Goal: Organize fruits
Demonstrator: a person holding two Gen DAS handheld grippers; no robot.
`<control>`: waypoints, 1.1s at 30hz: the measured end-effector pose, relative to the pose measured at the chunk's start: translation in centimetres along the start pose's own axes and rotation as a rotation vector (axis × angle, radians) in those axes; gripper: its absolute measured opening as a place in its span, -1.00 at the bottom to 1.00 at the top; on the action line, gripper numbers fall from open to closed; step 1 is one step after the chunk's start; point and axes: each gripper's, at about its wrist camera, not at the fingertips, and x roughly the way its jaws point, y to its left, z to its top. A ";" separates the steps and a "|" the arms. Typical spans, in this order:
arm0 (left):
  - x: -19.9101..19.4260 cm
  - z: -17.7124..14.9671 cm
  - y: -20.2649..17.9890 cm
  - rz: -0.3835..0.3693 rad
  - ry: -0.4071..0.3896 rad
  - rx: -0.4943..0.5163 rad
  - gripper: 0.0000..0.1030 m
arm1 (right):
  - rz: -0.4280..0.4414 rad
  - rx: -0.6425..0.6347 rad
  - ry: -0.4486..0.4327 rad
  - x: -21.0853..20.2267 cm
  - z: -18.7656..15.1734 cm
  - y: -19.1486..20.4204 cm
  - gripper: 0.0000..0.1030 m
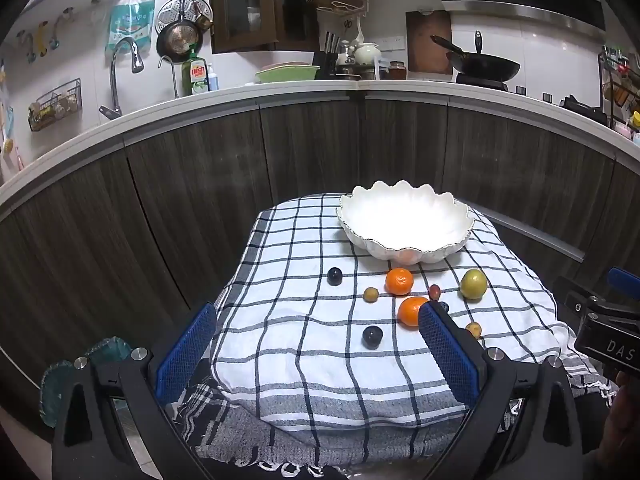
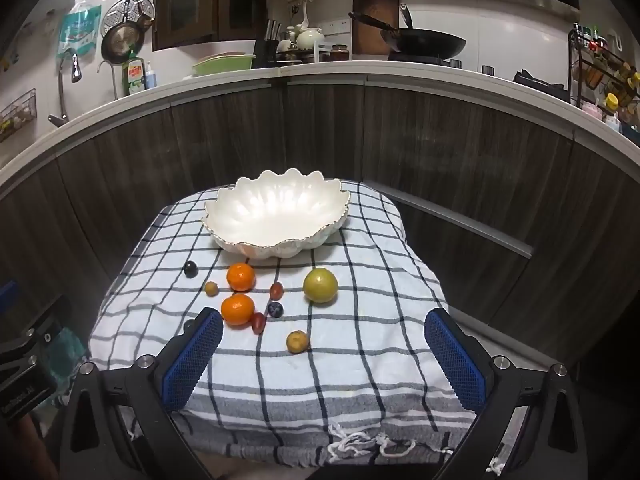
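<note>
A white scalloped bowl (image 1: 404, 224) (image 2: 276, 216) stands empty at the far side of a checked cloth (image 1: 304, 320) (image 2: 360, 320). In front of it lie two oranges (image 1: 399, 281) (image 2: 241, 277), (image 1: 412, 311) (image 2: 237, 309), a green-yellow round fruit (image 1: 473, 284) (image 2: 320, 285), dark plums (image 1: 334, 276) (image 1: 372, 337) and several small yellow, red and blue fruits (image 2: 297, 341) (image 2: 276, 291) (image 2: 275, 309). My left gripper (image 1: 316, 344) hovers open at the cloth's near edge, nothing between its blue pads. My right gripper (image 2: 324, 348) is likewise open and empty, short of the fruit.
The cloth covers a small raised stand in front of dark wood cabinet doors (image 1: 200, 184) under a white countertop (image 1: 304, 88) with a sink tap, a dish-soap bottle and a wok. The right gripper's body (image 1: 604, 332) shows at the left wrist view's right edge.
</note>
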 end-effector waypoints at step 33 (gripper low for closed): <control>0.0 -0.2 -0.3 -0.001 -0.002 -0.004 1.00 | 0.003 0.000 -0.004 0.2 -0.3 -0.3 0.99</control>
